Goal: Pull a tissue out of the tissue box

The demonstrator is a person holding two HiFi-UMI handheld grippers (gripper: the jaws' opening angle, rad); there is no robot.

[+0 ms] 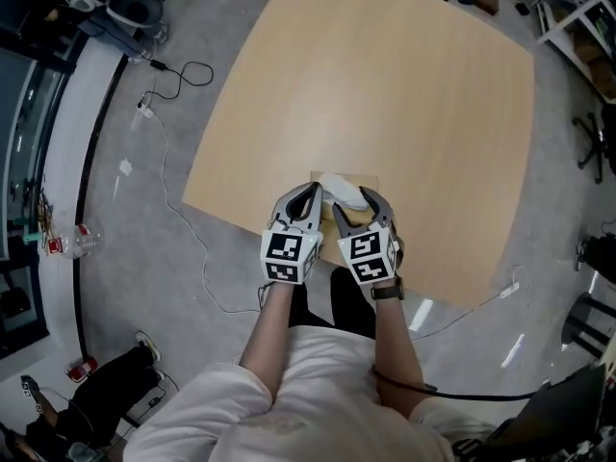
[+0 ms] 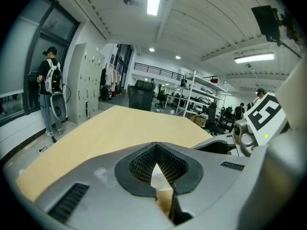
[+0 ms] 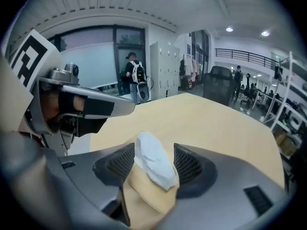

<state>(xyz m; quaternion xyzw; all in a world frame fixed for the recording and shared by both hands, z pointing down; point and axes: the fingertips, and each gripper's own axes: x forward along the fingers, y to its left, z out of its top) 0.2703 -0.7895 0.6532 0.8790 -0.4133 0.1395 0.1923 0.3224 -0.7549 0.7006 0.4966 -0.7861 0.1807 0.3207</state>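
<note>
A tan tissue box [image 1: 345, 223] sits at the near edge of the wooden table [image 1: 385, 85], with a white tissue [image 1: 339, 191] sticking up from it. My right gripper [image 1: 358, 205] is over the box. In the right gripper view its jaws stand open either side of the tissue [image 3: 153, 159], with the box [image 3: 144, 193] below. My left gripper [image 1: 311, 191] is at the box's left side, close beside the right one. In the left gripper view its pads [image 2: 144, 164] meet at the tips, and only a thin tan sliver shows through the slit.
The table stretches far ahead of the box. On the grey floor to the left lie cables [image 1: 178, 75] and a bottle [image 1: 72, 243]. Office chairs [image 1: 597, 142] stand at the right. A person with a backpack [image 2: 50, 92] stands by the lockers beyond the table.
</note>
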